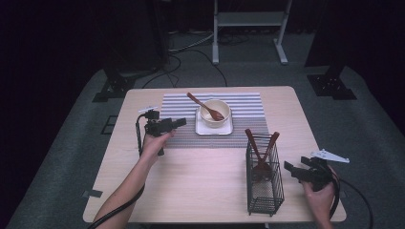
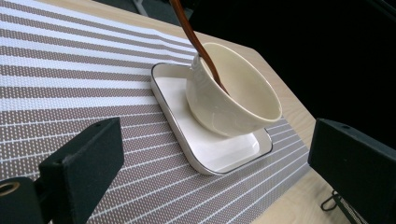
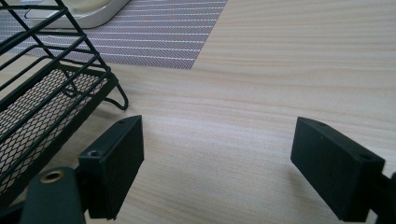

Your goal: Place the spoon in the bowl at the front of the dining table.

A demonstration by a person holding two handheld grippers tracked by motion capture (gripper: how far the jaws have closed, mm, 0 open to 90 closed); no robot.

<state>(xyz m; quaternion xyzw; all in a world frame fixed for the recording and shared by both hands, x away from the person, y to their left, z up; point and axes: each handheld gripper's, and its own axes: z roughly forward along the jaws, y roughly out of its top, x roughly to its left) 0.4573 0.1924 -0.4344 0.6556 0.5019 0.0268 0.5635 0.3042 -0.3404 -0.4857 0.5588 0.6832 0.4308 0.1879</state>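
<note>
The wooden spoon (image 2: 196, 44) leans in the cream bowl (image 2: 233, 93), which sits on a white tray (image 2: 215, 154) on the striped placemat (image 1: 248, 102). I judge the spoon is my target: my left gripper (image 1: 177, 123), jaws wide and empty, should close on the handle above the rim. The high view adds my right gripper (image 1: 292, 171), wide and empty beside the wire utensil basket (image 1: 265, 191); its own view shows bare table (image 3: 261, 107)

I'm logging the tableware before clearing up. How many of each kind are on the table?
Wooden utensils: 3, one in the bowl, two in the basket
Bowl: 1
Tray: 1
Placemat: 1
Wire basket: 1
Total: 7
</note>
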